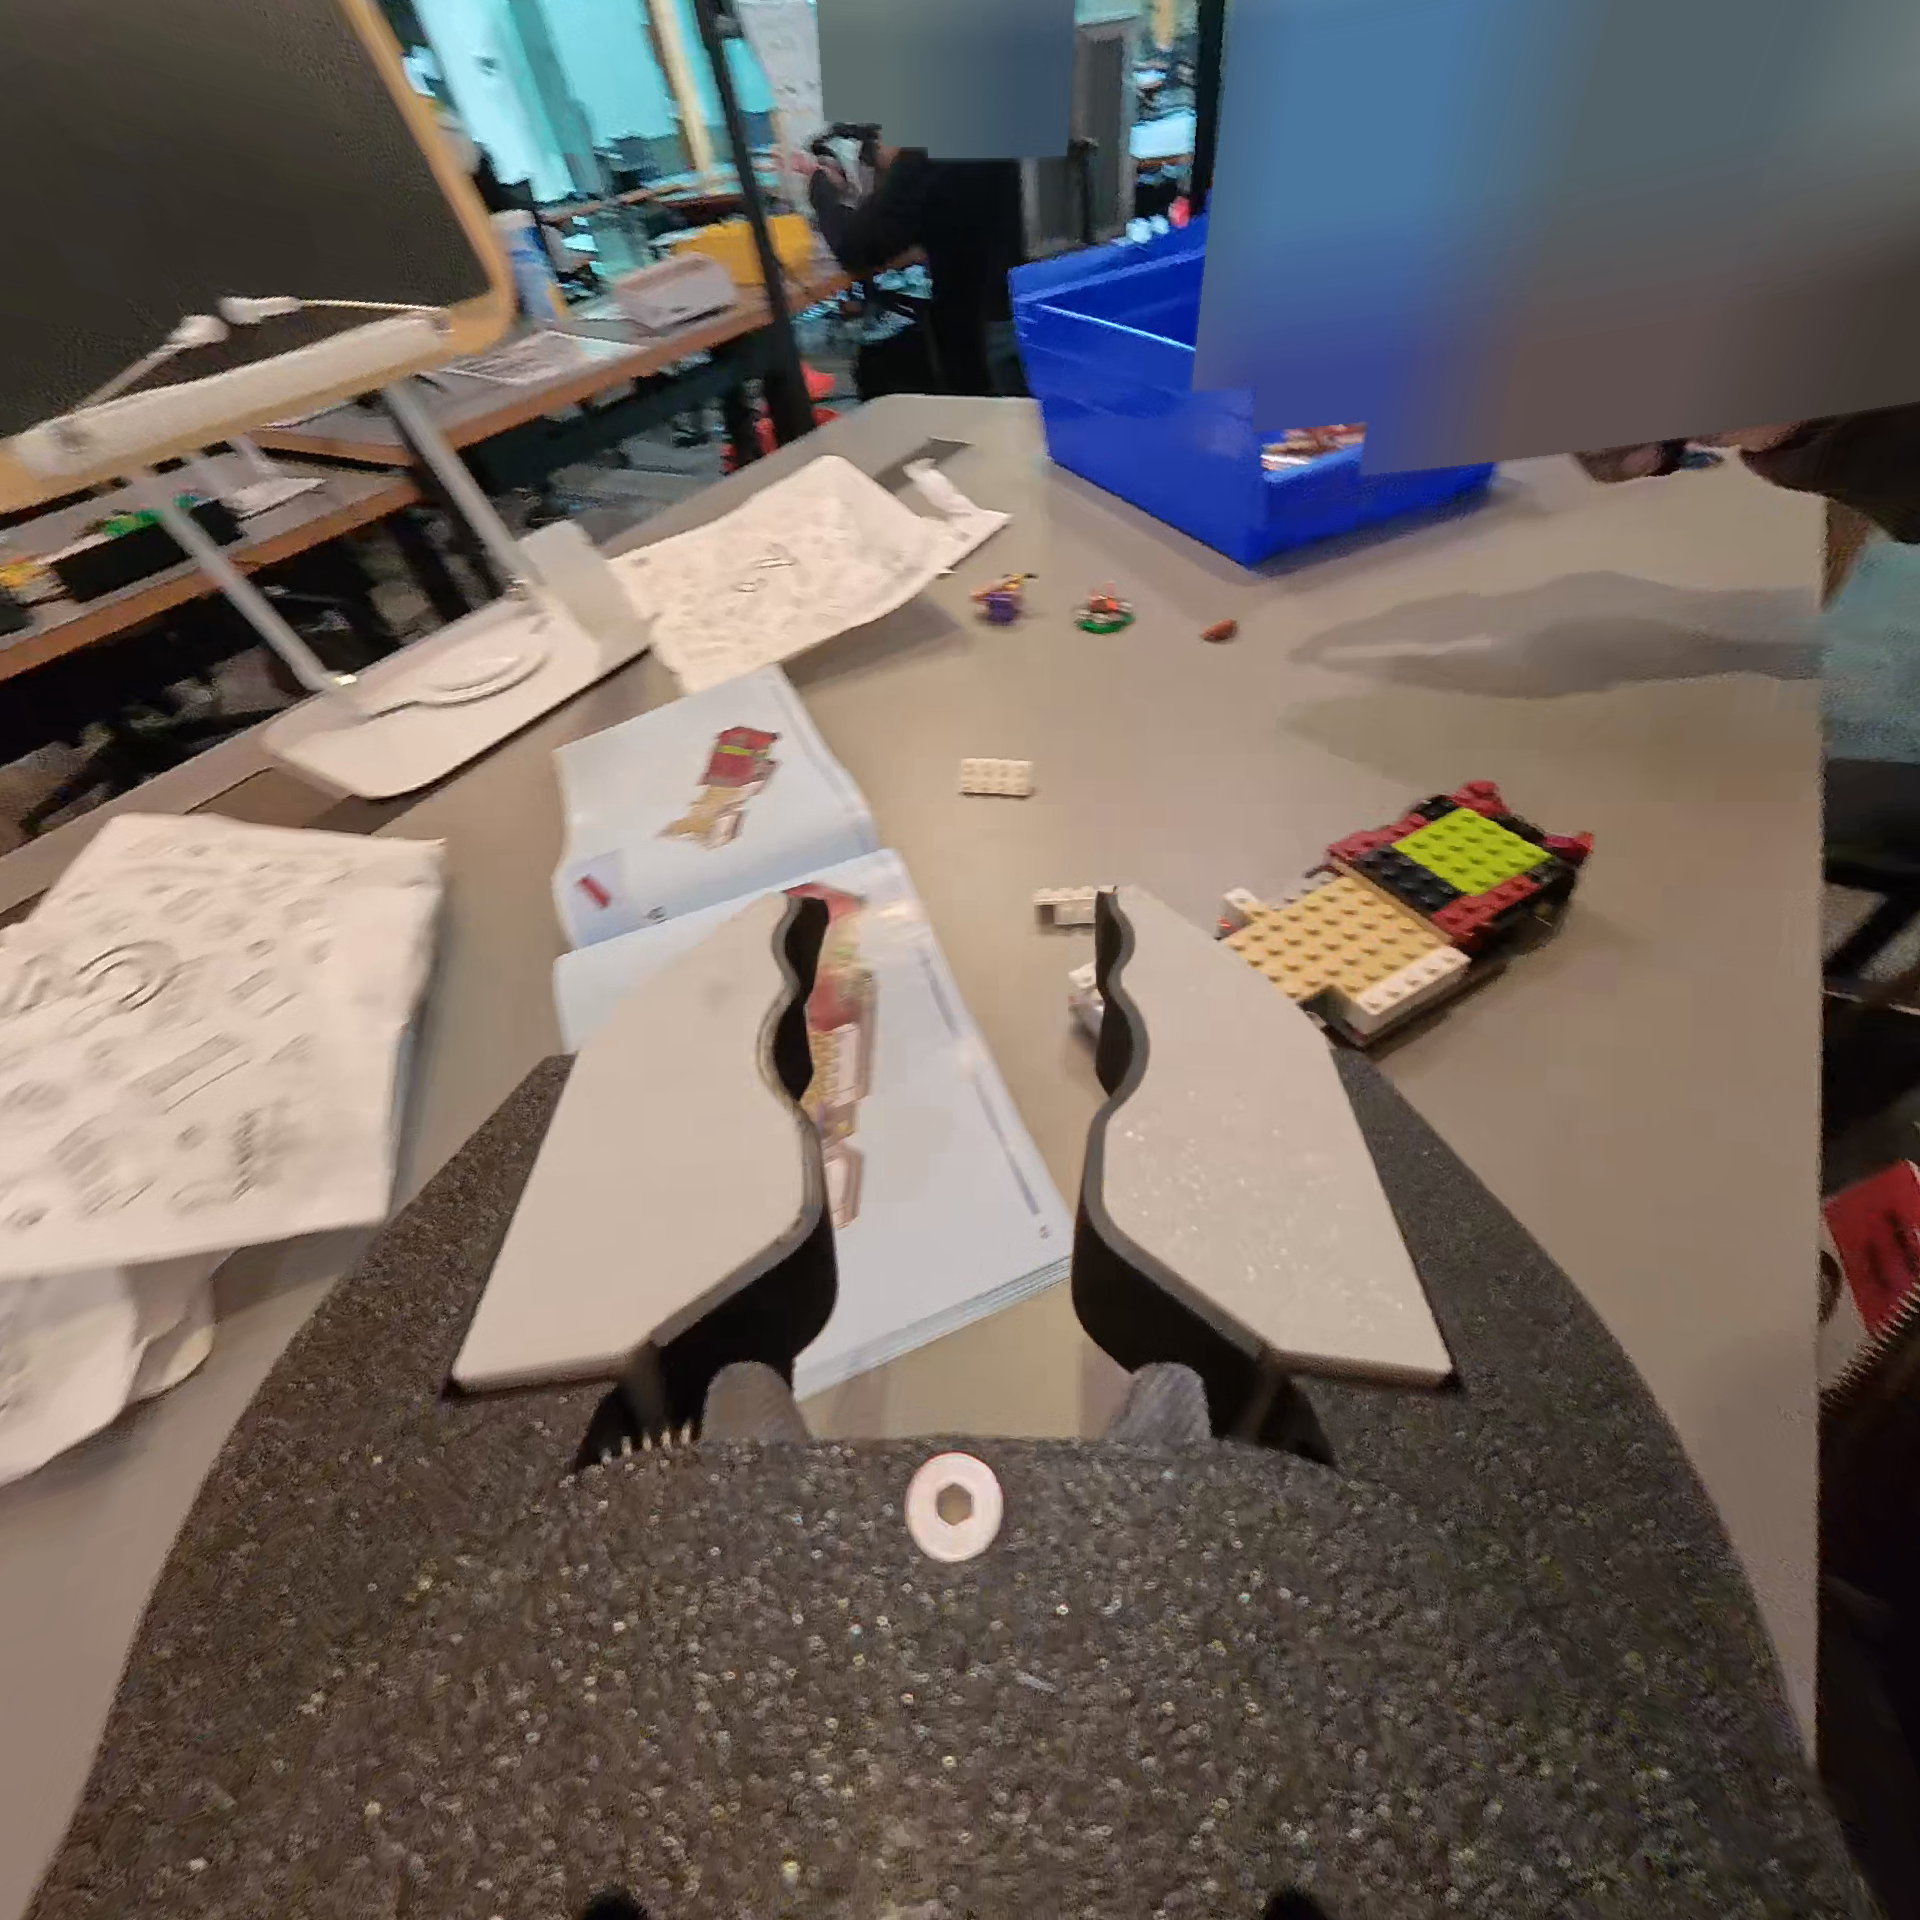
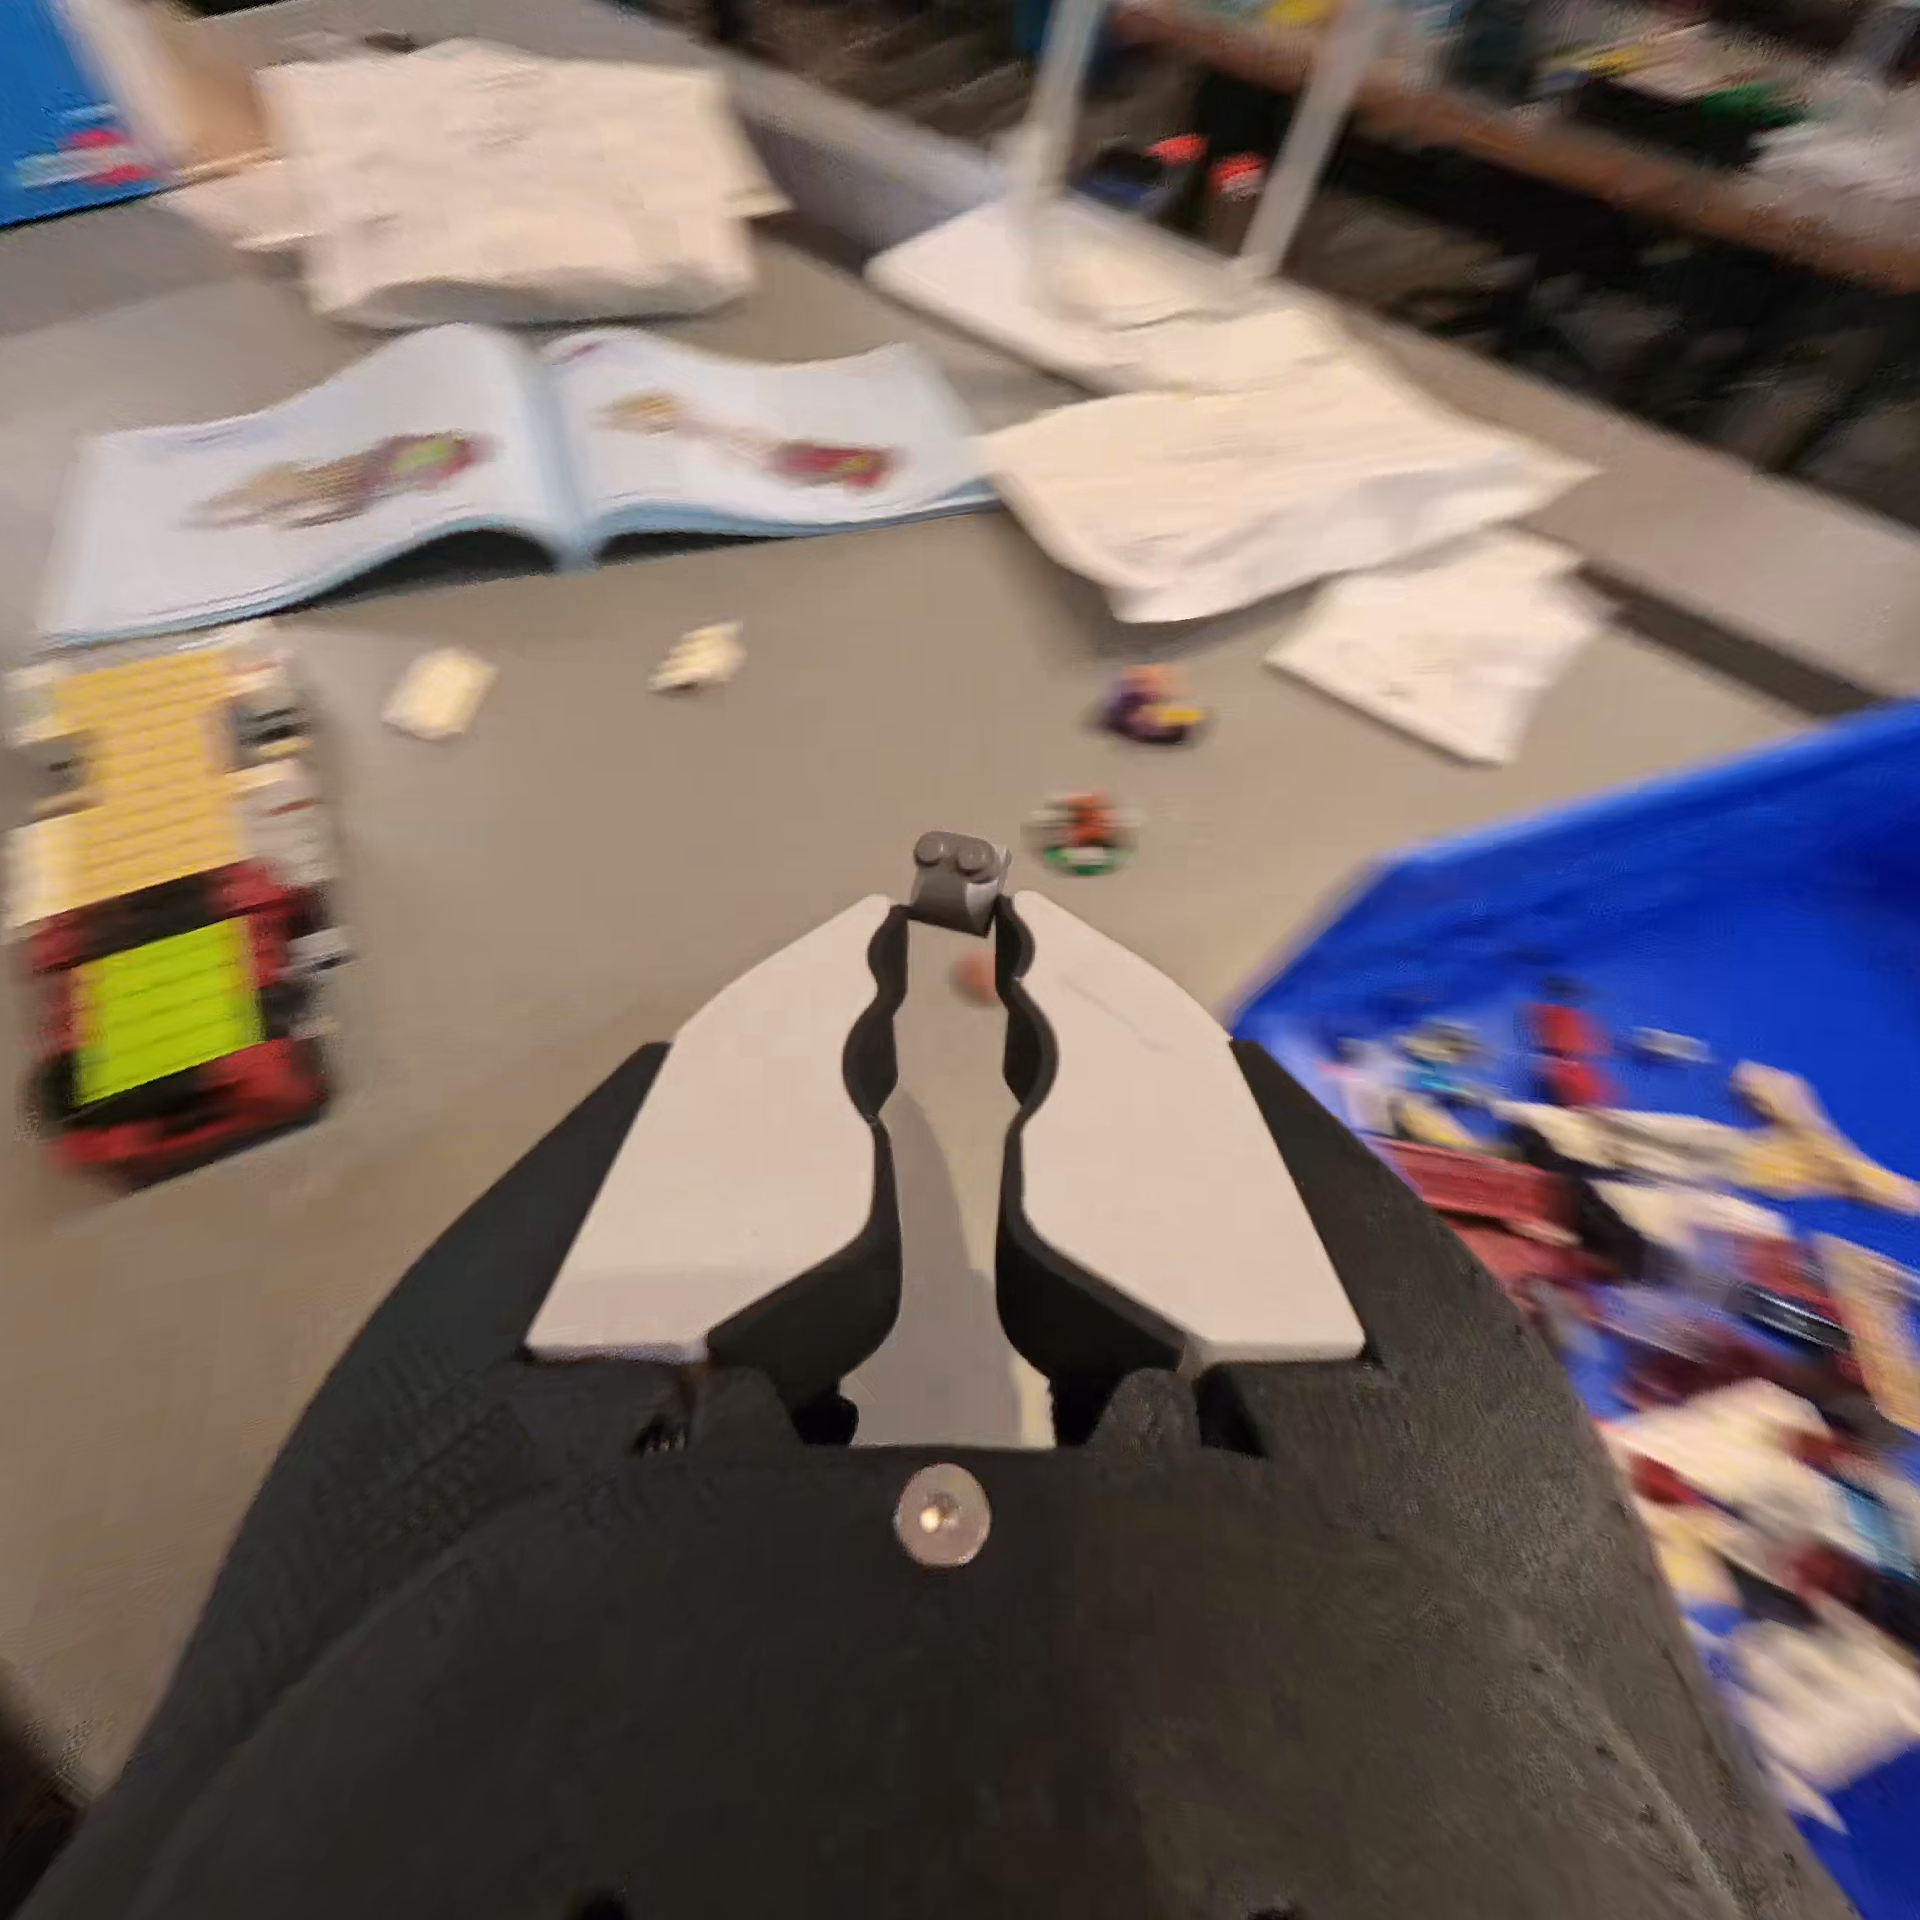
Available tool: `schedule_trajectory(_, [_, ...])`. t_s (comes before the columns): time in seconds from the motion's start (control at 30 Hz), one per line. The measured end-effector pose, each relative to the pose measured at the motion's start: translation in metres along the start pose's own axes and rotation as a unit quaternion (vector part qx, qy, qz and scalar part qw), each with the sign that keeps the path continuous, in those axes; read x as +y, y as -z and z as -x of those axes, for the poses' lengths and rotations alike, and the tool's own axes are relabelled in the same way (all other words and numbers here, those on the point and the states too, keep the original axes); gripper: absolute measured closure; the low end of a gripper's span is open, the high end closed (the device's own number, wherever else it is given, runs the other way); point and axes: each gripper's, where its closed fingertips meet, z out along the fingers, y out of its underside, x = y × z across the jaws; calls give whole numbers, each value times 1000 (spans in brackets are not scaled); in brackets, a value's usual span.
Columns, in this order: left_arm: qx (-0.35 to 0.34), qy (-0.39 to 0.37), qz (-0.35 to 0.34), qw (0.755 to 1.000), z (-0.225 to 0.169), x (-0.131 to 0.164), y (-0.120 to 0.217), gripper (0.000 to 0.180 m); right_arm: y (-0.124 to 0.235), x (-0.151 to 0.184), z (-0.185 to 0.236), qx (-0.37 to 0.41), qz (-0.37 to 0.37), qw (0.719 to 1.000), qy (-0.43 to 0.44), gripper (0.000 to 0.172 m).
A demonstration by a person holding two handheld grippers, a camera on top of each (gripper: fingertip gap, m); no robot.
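The right gripper [image 2: 954,914] is clamped on a small grey brick [image 2: 958,883] with two round bumps on top; both fingertips press on its sides and it sticks out past the tips, up in the air above the grey table [image 2: 623,935]. Just past the brick and a bit to its right sits a little green and red piece [image 2: 1086,831], and farther off a small purple and yellow piece [image 2: 1148,707]. Close on the right of this gripper is a blue bin [image 2: 1662,883] full of mixed bricks. Far to its left lies a flat brick model [image 2: 166,914] with tan, black, red and bright green parts, and ahead of it an open booklet [image 2: 520,457] with light blue pages. The left gripper [image 1: 951,914] has its fingers wide apart and nothing between them. It hangs over the table, with the open booklet [image 1: 727,810] under its left finger. Small white and grey bricks [image 1: 1070,909] lie right by its right fingertip, and the flat brick model [image 1: 1413,914] is just to the right of that. A white flat brick [image 1: 995,776] lies a little way ahead. White printed sheets [image 1: 197,1018] sit off to the left, and the blue bin [image 1: 1143,416] is far ahead on the right.
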Motion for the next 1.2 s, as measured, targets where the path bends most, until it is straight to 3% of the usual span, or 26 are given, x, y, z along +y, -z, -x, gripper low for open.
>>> schedule_trajectory(0.07, [-32, 20, -8, 999, 19, 2, 11, 128, 9, -4, -47, 60, -6, 998, -16, 155])
schedule_trajectory(0.17, [-62, 41, -16, 997, 37, 8, 22, 129, 8, 4, -80, 88, 5, 996, -35, 155])
schedule_trajectory(0.53, [-67, 52, 19, 996, 44, 31, 23, 127, -6, 27, -92, 97, 36, 994, -46, 155])
schedule_trajectory(0.77, [-95, 76, 14, 992, 64, 35, 26, 120, -5, 22, -67, 68, 38, 997, -17, 146])
schedule_trajectory(0.9, [-112, 83, -8, 990, 78, 27, 30, 114, -9, 7, -36, 15, 16, 1000, 2, 144])
schedule_trajectory(1.07, [-131, 70, -38, 988, 105, -3, 30, 108, -33, -14, 21, -73, -1, 996, 49, 143])
schedule_trajectory(1.2, [-101, 71, -70, 990, 131, -39, 13, 103, -64, -31, 71, -153, -7, 985, 86, 140])
